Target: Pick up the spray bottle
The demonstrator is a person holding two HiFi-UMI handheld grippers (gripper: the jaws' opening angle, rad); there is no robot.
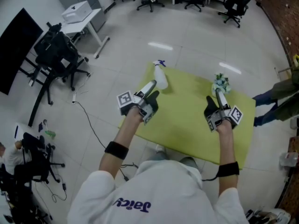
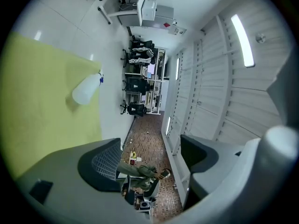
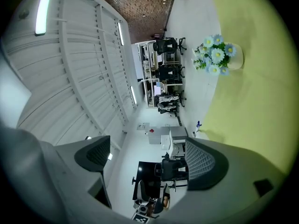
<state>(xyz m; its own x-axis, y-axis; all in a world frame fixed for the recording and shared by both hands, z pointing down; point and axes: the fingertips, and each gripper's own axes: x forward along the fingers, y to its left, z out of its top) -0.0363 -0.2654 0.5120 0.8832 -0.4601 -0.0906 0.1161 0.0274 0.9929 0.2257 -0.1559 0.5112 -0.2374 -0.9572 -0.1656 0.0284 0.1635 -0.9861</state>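
Pickup not yet started: bottle untouched on the worktop.
Nearest, over the yellow worktop (image 1: pixel 187 125): left gripper (image 1: pixel 152 86) with jaws spread wide, nothing between them; right gripper (image 1: pixel 218 94) likewise spread and empty. Just beyond the left gripper's tips, bottle (image 1: pixel 160 78) near the worktop's far left corner, off to one side of the jaw line in the left gripper view (image 2: pixel 86 90), not touched. Farther right, flowers (image 1: pixel 221 83) ahead of the right gripper. Judged left to do: bring jaws round the bottle, close, lift.
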